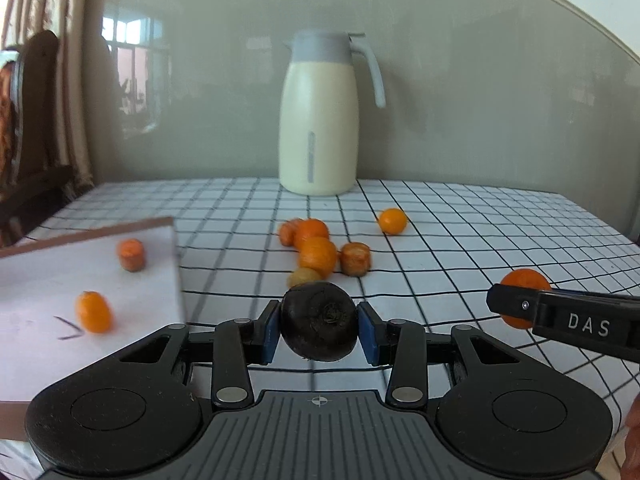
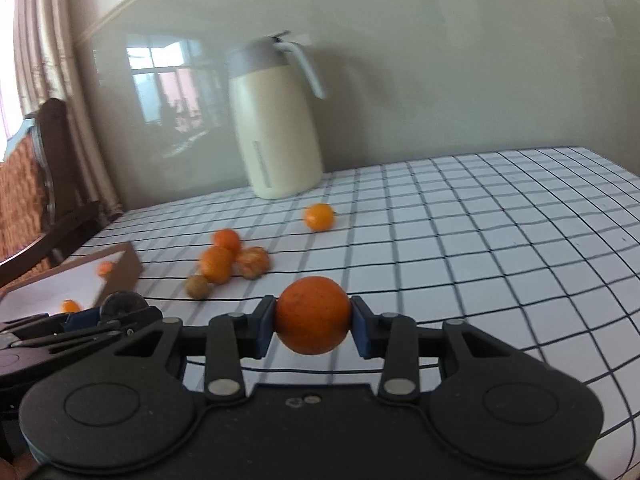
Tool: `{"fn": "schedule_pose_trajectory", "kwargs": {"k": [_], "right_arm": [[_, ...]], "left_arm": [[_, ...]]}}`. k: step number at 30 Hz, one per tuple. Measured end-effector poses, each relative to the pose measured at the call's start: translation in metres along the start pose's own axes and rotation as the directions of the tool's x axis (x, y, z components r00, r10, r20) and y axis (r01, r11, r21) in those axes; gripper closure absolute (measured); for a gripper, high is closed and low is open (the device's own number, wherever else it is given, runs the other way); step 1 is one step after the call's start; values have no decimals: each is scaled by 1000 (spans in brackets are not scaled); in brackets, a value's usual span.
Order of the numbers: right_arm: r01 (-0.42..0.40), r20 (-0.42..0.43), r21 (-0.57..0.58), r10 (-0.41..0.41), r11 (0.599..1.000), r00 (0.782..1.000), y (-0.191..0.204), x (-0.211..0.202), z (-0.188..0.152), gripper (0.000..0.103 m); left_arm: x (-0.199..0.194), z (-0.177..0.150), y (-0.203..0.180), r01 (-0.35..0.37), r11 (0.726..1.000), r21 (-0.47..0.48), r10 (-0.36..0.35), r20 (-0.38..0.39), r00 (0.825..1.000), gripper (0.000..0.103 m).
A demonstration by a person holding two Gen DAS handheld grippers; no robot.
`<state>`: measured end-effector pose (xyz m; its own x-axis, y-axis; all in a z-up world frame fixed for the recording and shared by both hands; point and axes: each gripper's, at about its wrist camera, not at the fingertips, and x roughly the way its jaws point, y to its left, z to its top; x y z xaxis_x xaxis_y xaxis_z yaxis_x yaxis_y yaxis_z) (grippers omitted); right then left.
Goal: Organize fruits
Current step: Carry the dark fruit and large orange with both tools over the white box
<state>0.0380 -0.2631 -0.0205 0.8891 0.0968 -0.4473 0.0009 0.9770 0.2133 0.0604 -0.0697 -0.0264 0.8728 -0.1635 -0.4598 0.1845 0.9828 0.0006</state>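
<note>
Checked tablecloth (cream jug at the wall) bears scattered fruit.

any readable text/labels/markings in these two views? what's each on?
"DAS" – white letters on the side of the right gripper, seen in the left wrist view; it runs behind the frame edge, so it may be cut off.
Dark pen strokes on the white tray, near its front: an arrow-like mark, blurred, not readable as text.
Jug, tablecloth, fruits: no text visible.

Matt black plastic left gripper; dull, dark-skinned fruit; glossy cream jug; checked cloth tablecloth.
</note>
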Motion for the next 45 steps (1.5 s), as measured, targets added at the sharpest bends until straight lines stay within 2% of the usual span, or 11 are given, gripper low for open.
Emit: {"fn": "schedule_pose_trajectory", "kwargs": {"k": [8, 13, 27, 38, 45], "right_arm": [[-127, 10, -50, 128, 991, 992, 38, -2, 0, 72], [-189, 9, -81, 191, 979, 982, 60, 3, 0, 72], [-361, 2, -175, 367, 916, 930, 128, 10, -7, 72], [-391, 11, -209, 402, 896, 915, 163, 20, -13, 72], [-374, 18, -205, 385, 905, 923, 176, 30, -14, 72]], "left_arm": [[-38, 0, 44, -59, 997, -41, 61, 41, 997, 62], [-49, -2, 70, -107, 992, -73, 111, 52, 992, 62], [-81, -19, 138, -236, 957, -169, 251, 68, 966, 62], [-93, -30, 178, -319, 918, -237, 343, 67, 937, 62], [-94, -36, 210, -397, 868, -298, 426, 37, 904, 62]]}}
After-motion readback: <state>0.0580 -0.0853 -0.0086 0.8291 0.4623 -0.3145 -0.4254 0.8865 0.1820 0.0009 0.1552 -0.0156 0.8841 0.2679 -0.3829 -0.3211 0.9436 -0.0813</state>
